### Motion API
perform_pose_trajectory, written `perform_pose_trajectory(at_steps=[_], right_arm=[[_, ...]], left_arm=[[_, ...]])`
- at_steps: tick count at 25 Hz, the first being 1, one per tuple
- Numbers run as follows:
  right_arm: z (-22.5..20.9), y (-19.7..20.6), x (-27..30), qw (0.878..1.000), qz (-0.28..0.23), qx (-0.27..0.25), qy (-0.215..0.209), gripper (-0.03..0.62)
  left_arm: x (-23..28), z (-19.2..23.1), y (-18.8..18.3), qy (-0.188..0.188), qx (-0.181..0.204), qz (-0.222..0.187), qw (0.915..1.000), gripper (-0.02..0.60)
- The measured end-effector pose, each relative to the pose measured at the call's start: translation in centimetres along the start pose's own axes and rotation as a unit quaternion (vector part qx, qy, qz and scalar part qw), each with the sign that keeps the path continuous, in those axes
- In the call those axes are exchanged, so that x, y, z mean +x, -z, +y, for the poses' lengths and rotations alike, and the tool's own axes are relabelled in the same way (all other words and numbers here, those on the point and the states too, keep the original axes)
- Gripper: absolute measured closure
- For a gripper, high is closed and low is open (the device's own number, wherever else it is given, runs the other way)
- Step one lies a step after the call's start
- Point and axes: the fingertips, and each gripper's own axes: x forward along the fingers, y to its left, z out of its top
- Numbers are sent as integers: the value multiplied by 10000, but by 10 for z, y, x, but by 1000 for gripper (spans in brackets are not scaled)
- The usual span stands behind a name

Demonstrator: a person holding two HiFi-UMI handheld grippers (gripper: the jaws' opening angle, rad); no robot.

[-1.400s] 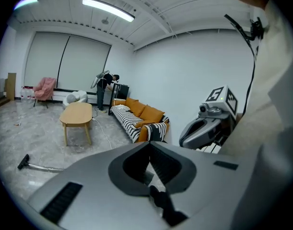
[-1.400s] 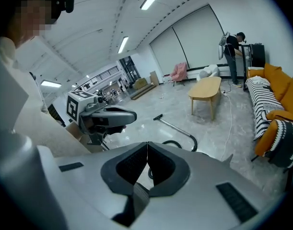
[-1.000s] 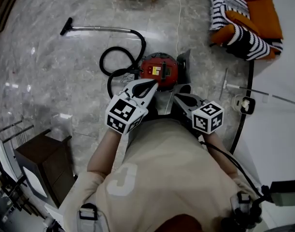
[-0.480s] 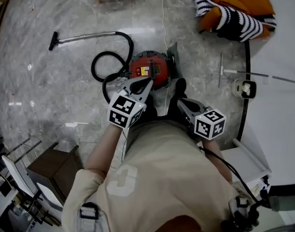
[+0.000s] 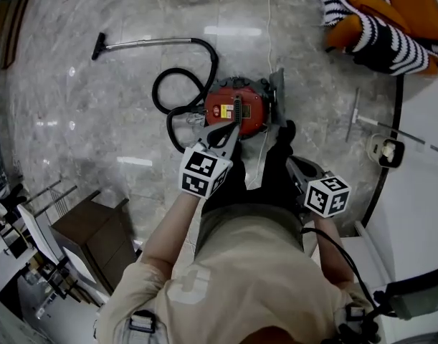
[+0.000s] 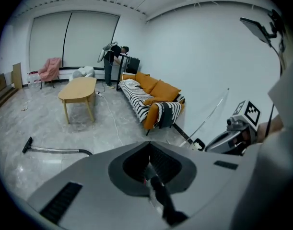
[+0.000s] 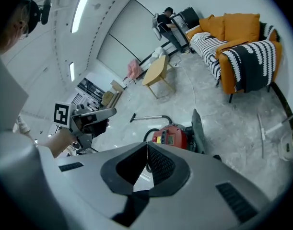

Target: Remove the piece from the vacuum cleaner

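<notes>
Both claws have dropped toward the floor, each closed tight on nothing. The left claw [image 5: 231, 129] now tips over the red vacuum cleaner [image 5: 240, 106] at upper centre, with the right claw [image 5: 297, 167] to its lower right. Nothing is gripped yet, so the removal looks only about to begin.

Vacuum cleaner [image 5: 249, 104] just ahead of left gripper [image 5: 233, 128]: glossy plastic. Wand [image 5: 150, 42]: shiny metal. Floor [image 5: 82, 113]: polished veined stone.

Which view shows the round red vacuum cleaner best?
The head view: the round red vacuum cleaner appears from above with its black hose. The right gripper view shows its body partly; the left gripper view only its metal wand.
</notes>
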Motion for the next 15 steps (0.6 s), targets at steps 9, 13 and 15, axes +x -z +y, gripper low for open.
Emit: perform_pose_trajectory(at_steps=[9, 13, 15], right_arm=[[-62, 19, 37, 9995, 272, 153, 48, 592], [-80, 40, 53, 9985, 530, 103, 30, 592], [-85, 48, 65, 9979, 648, 79, -30, 592]], left_arm=[[52, 26, 61, -231, -191, 430, 9986, 577], [84, 33, 92, -238, -277, 473, 9982, 577], [99, 42, 101, -306, -276, 457, 9981, 577]])
